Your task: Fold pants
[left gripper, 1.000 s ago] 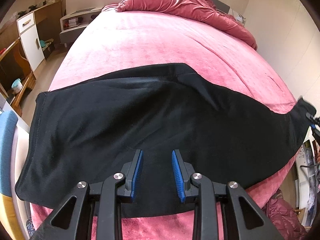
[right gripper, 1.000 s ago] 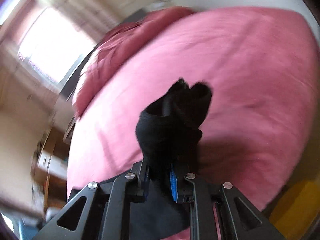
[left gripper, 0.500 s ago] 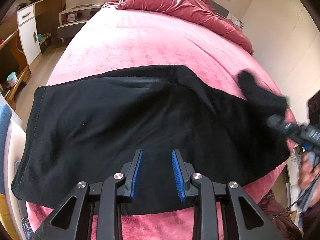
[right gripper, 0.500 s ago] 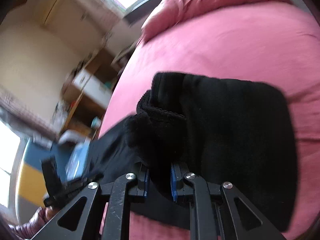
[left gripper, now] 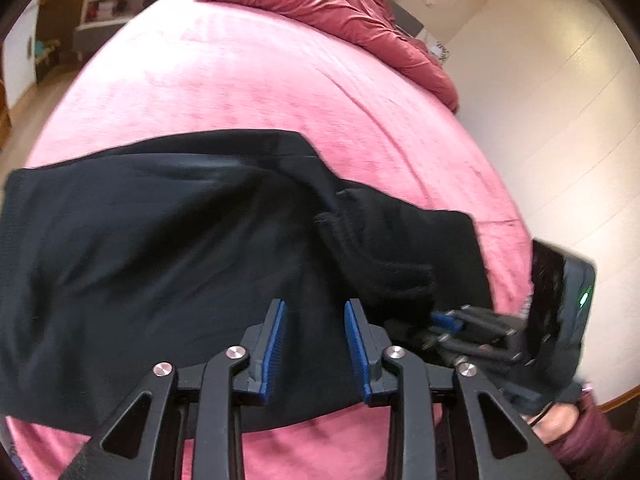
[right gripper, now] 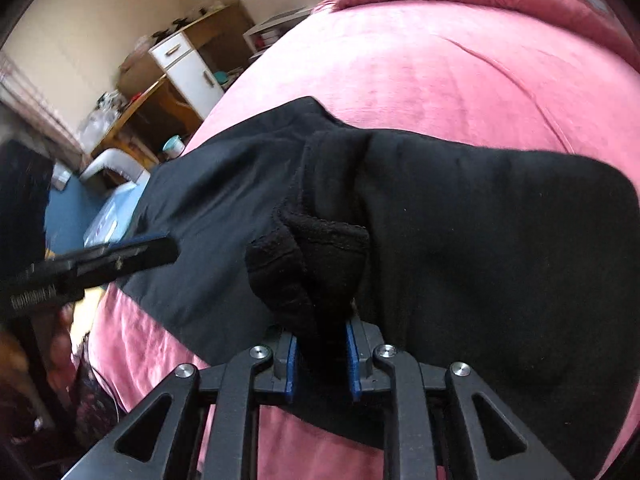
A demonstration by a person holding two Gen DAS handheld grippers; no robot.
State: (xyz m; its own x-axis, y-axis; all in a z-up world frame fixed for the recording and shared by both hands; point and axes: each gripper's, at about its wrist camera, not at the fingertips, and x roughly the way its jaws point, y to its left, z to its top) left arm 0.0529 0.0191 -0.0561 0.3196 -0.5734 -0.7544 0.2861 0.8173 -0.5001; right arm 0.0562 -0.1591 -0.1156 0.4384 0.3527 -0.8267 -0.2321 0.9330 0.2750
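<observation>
Black pants (left gripper: 168, 264) lie across the near end of a pink bed (left gripper: 248, 80). My left gripper (left gripper: 314, 344) is open and empty, hovering over the pants' near edge. My right gripper (right gripper: 320, 360) is shut on the bunched leg cuff (right gripper: 316, 256) of the pants (right gripper: 500, 240) and holds that end doubled back over the garment's middle. The right gripper also shows in the left wrist view (left gripper: 448, 322), low right beside the left one. The left gripper appears in the right wrist view (right gripper: 120, 258) at the left.
A crumpled red duvet (left gripper: 332, 4) lies at the head of the bed. A cream wall (left gripper: 560, 128) runs close along the bed's right side. A white cabinet and wooden desk (right gripper: 188, 68) and a blue chair (right gripper: 80, 212) stand to the left.
My right gripper has carried the leg cuff from the far right end leftwards over the pants, doubling that leg back. My left gripper stayed open, shifting slightly.
</observation>
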